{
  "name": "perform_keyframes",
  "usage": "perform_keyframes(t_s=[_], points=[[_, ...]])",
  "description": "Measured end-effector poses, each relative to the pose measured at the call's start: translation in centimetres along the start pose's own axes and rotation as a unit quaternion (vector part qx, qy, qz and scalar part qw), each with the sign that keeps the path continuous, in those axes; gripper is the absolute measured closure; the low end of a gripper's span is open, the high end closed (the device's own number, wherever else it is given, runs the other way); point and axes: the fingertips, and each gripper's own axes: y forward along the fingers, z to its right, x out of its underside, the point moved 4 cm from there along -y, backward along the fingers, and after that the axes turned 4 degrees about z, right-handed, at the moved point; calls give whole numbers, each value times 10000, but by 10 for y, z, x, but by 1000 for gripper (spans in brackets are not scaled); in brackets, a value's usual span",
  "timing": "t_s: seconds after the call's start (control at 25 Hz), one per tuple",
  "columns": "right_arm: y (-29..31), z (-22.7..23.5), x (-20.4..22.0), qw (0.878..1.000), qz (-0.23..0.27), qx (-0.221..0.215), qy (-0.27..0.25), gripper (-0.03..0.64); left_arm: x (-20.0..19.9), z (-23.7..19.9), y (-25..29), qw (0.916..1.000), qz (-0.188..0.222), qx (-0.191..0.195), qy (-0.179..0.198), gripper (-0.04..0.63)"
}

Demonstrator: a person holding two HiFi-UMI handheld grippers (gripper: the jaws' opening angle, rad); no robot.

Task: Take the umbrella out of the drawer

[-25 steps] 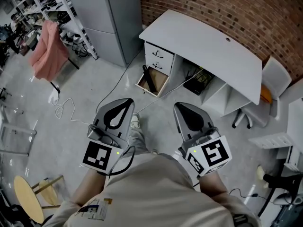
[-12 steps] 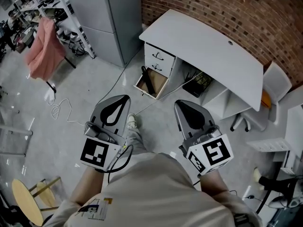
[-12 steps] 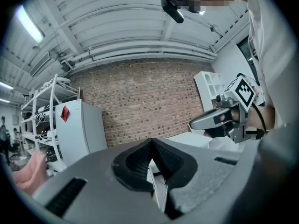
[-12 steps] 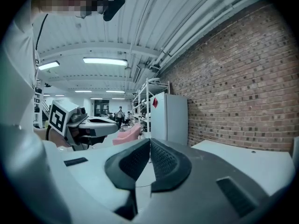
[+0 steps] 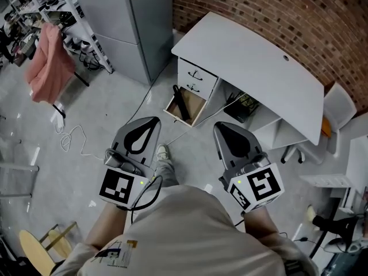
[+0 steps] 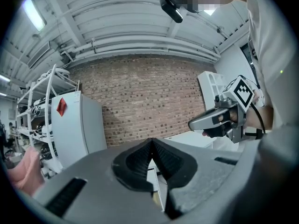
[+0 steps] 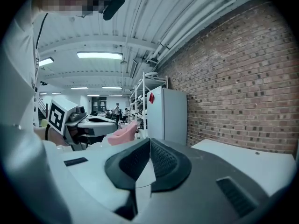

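Head view shows the black folded umbrella (image 5: 179, 101) lying along the left side of the open, wood-lined bottom drawer (image 5: 194, 104) of the white desk (image 5: 253, 56), which stands against the red brick wall (image 5: 299, 16). Left gripper (image 5: 153, 121) and right gripper (image 5: 219, 126), both grey with marker cubes, hover side by side over the grey floor (image 5: 103, 125), nearer than the drawer and well apart from it. Each gripper's own view shows its ribbed black pads (image 6: 135, 161) closed together at the tips with nothing between them.
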Motion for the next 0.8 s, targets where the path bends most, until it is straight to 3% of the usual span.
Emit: perform_keyframes(t_s=[0.56, 0.8], points=[[177, 30, -35, 9998, -134, 160, 47, 607, 15, -165, 83, 9997, -137, 187, 45, 588], [234, 48, -44, 9990, -92, 438, 69, 607, 23, -217, 112, 9996, -84, 272, -16, 588]])
